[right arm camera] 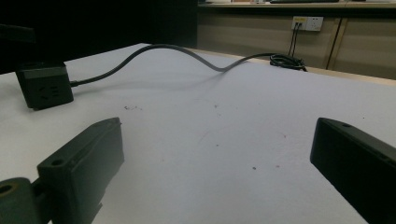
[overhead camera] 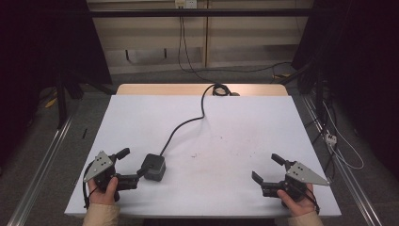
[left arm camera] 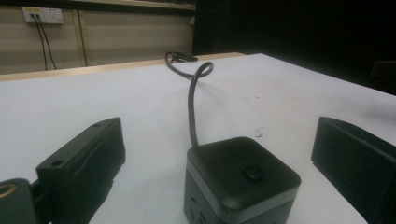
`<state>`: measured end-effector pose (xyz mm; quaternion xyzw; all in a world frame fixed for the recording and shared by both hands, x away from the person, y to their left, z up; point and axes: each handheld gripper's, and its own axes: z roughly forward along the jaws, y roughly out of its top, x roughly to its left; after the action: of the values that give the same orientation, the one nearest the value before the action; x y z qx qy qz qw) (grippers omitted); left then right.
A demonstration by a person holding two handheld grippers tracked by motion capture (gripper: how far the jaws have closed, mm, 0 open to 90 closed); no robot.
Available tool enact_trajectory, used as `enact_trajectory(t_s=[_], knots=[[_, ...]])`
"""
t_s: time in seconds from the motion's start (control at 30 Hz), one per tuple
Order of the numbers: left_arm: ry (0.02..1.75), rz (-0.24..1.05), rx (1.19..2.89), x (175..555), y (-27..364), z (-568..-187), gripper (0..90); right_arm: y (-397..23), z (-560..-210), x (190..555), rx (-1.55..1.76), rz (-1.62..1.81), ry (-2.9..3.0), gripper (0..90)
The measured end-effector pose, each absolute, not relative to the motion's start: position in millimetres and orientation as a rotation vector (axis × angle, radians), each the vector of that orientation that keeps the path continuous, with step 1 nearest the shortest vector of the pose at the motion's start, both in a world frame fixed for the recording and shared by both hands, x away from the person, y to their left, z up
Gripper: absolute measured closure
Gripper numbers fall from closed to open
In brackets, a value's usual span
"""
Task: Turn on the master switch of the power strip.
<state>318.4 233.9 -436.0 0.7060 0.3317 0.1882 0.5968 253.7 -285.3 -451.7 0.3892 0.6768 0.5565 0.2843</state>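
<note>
White sheeting covers the worktop [overhead camera: 235,141], with a bare wooden edge at the far side. At its near left, the left tongs [overhead camera: 133,165] stand wide open around a dark cube power socket [overhead camera: 154,166], holding nothing; one jaw looks very close to the cube's side, and contact cannot be told. The socket's cable [overhead camera: 188,120] runs to the far edge. At the near right, well apart, the right tongs [overhead camera: 266,168] gape empty above bare sheet. The step in hand appears to be the approach to a grasp; next, the left jaws likely need to centre on the cube and close squarely.
</note>
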Motion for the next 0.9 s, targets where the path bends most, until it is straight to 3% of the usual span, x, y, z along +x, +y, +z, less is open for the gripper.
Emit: enact_trajectory(t_s=[0.9], knots=[[0.777,0.418,1.634,319.3,224.7,-431.0,6.4,-284.6,-451.2,253.5,1.04,1.486,1.811,2.3]])
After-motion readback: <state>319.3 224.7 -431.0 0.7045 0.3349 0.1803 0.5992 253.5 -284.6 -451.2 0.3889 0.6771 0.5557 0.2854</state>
